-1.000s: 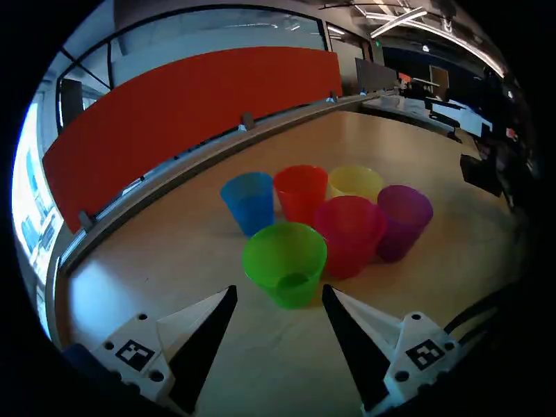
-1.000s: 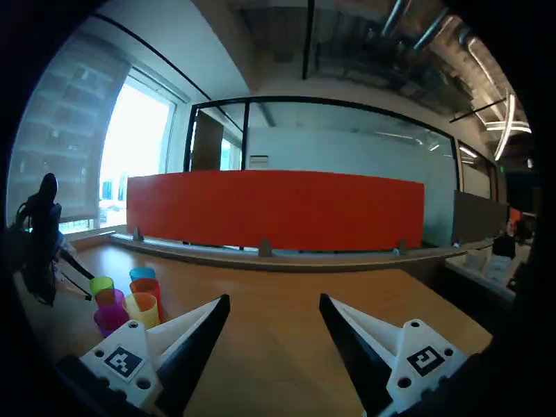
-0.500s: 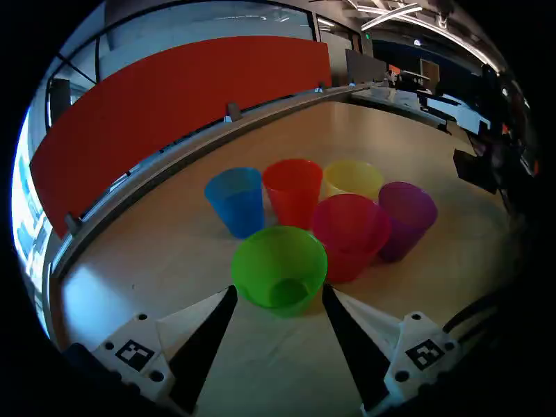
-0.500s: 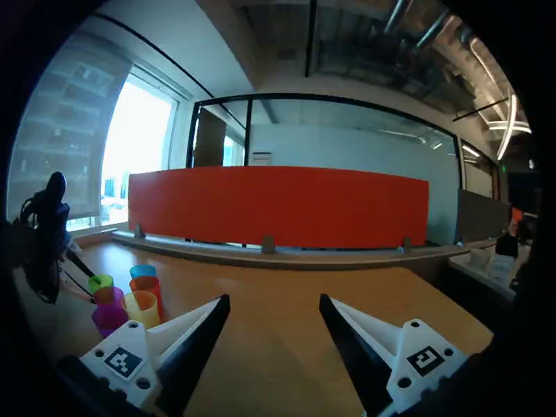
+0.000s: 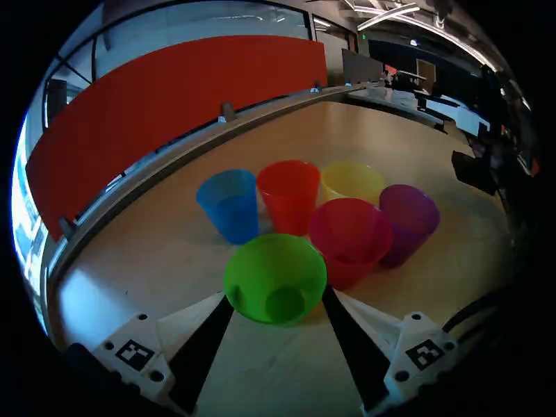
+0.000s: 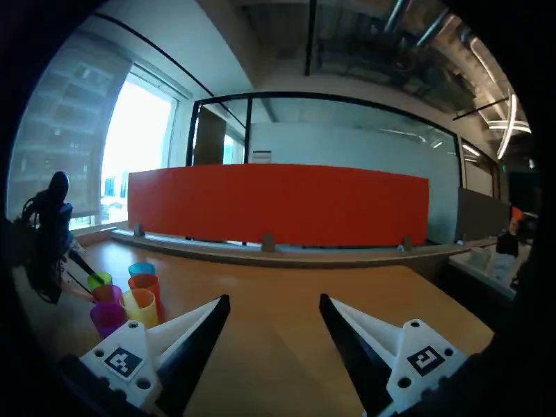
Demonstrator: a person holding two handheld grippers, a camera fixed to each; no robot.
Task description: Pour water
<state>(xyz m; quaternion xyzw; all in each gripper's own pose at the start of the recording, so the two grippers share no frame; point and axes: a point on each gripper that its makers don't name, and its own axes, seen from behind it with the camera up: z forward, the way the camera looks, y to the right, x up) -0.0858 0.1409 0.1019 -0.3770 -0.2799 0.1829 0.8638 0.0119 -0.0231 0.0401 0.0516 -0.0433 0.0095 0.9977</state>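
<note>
Six plastic cups stand bunched on the wooden table (image 5: 417,139). In the left gripper view the green cup (image 5: 274,278) is nearest, its rim level with my fingertips. Behind it stand the blue cup (image 5: 228,205), orange cup (image 5: 288,194), yellow cup (image 5: 351,182), pink cup (image 5: 351,240) and purple cup (image 5: 410,222). My left gripper (image 5: 276,297) is open, one finger on either side of the green cup. I cannot tell whether they touch it. My right gripper (image 6: 273,299) is open and holds nothing, well to the right of the cluster, where the green cup (image 6: 99,281) and yellow cup (image 6: 140,306) show small.
A red divider panel (image 5: 174,97) on a rail runs along the table's far edge. Dark office furniture (image 5: 479,170) stands past the table's right end. In the right gripper view the dark shape of the left gripper (image 6: 45,236) sits beside the cups, and bare tabletop (image 6: 292,292) lies ahead.
The left gripper has moved forward and lower toward the green cup, which now lies between its fingertips. The right gripper has barely shifted.
</note>
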